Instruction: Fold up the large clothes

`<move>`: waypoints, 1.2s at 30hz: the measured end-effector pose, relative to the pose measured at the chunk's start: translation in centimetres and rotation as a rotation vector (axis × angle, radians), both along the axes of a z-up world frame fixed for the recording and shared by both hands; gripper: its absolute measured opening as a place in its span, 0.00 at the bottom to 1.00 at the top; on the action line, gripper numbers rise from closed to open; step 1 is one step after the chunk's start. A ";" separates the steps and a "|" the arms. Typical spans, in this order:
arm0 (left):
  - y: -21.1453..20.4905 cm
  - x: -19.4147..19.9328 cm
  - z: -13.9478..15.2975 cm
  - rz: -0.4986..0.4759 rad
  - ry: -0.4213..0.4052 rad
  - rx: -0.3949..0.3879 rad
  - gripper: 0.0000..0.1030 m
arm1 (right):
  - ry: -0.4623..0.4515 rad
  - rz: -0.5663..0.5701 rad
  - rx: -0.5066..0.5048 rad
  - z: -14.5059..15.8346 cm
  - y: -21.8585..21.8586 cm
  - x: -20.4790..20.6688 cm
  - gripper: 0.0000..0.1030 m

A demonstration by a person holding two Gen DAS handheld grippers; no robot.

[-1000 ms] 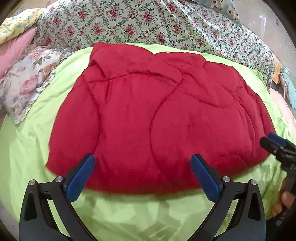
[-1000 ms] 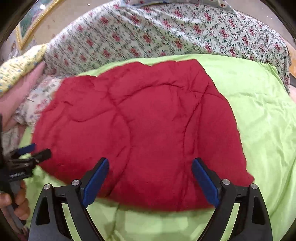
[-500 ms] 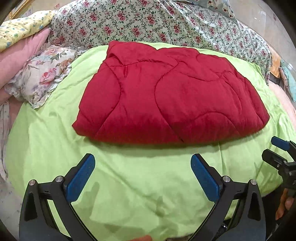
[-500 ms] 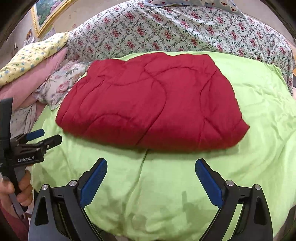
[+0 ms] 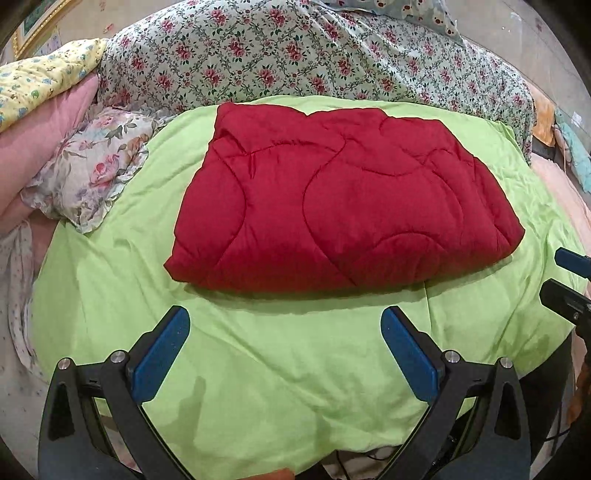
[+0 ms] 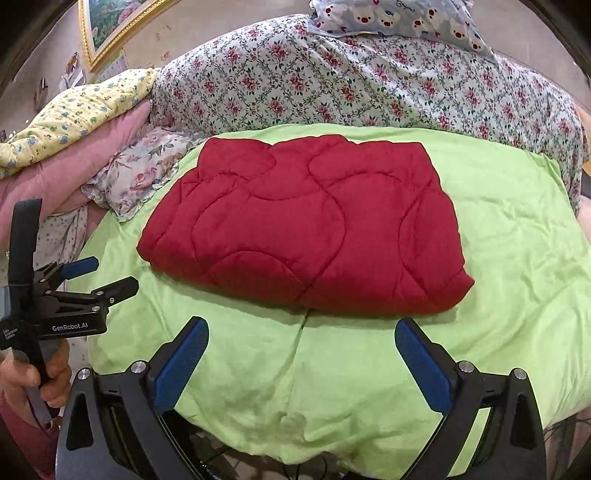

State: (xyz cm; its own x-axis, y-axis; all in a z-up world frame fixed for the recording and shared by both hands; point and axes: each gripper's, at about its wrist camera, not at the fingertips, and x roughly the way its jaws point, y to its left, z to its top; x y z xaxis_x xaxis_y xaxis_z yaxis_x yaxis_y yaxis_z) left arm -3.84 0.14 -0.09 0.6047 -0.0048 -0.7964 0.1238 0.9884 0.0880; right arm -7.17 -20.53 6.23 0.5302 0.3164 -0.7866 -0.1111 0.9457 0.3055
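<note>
A red quilted blanket [image 5: 343, 195] lies folded into a thick rectangle on the lime-green bed cover [image 5: 258, 369]; it also shows in the right wrist view [image 6: 303, 229]. My left gripper [image 5: 286, 325] is open and empty, held back from the blanket's near edge over the green cover. My right gripper [image 6: 303, 336] is open and empty, just short of the blanket's near edge. The left gripper also shows at the left of the right wrist view [image 6: 101, 275], open. The right gripper shows at the right edge of the left wrist view [image 5: 567, 275], open.
A floral quilt [image 5: 295, 55] is heaped behind the blanket. A floral pillow [image 5: 92, 166], a pink pillow [image 5: 33, 140] and a yellow one [image 5: 40, 81] lie at the left. A bear-print pillow [image 6: 399, 18] sits on top. A framed picture [image 6: 110, 22] hangs at upper left.
Both grippers have pulled back from the red blanket toward the bed's near edge. The blanket, close under the fingers a second ago, now lies farther off, folded and still.
</note>
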 end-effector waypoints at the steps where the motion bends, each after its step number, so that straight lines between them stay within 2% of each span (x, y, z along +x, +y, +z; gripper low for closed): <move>1: -0.1 0.3 0.1 0.000 0.001 0.002 1.00 | 0.004 -0.002 -0.002 0.0 0.0 0.3 0.99; 18: -0.5 3.3 0.0 0.016 0.001 0.050 1.00 | 0.035 -0.010 -0.014 -1.3 -0.3 3.3 0.99; 36: -0.5 4.6 -0.4 0.019 0.017 0.043 1.00 | 0.055 -0.001 -0.004 -1.9 -0.2 4.8 0.99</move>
